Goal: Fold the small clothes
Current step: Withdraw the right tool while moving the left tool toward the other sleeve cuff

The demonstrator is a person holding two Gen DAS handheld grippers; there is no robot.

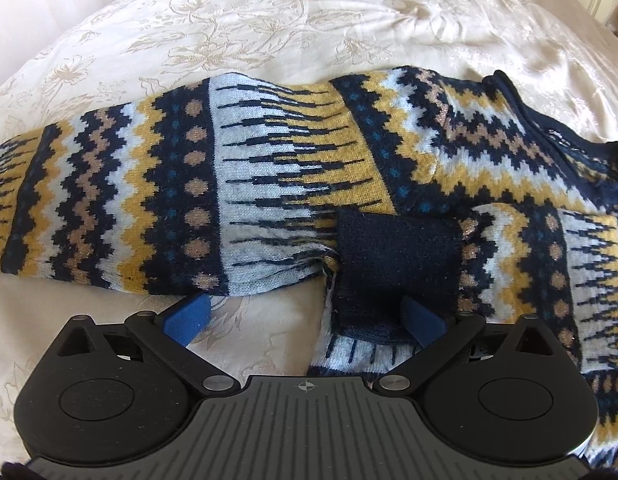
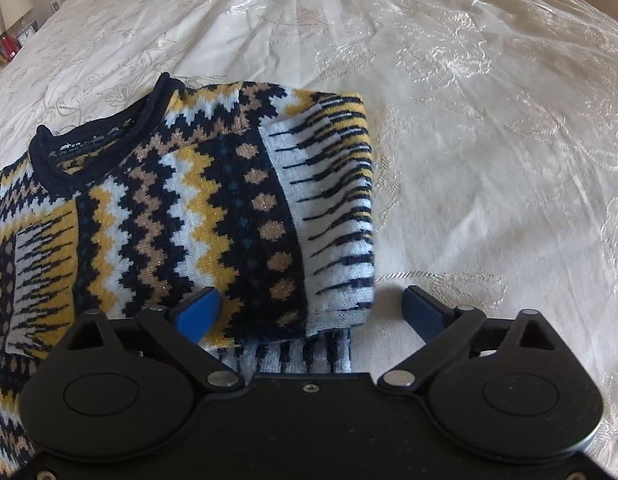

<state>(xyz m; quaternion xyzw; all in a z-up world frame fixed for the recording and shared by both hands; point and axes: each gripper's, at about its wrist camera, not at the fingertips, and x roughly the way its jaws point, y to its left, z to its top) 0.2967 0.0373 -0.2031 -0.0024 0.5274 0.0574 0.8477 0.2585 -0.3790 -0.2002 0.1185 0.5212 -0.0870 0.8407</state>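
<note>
A small knitted sweater [image 1: 293, 160] in navy, yellow, white and tan zigzag bands lies on a cream bedspread [image 1: 229, 20]. In the left wrist view one sleeve stretches to the left, and its navy cuff [image 1: 397, 264] lies folded back near the middle. My left gripper [image 1: 305, 316] is open, its blue fingers [image 1: 189, 316] spread either side of the cuff. In the right wrist view the sweater [image 2: 181, 208] shows its navy neckline [image 2: 105, 132] and a folded-over sleeve. My right gripper [image 2: 309, 312] is open, its blue fingers [image 2: 197, 312] wide around the folded edge.
The cream embroidered bedspread [image 2: 469, 120] reaches far beyond the sweater on all sides. A bedside lamp [image 2: 15, 6] and small items stand at the far left edge in the right wrist view.
</note>
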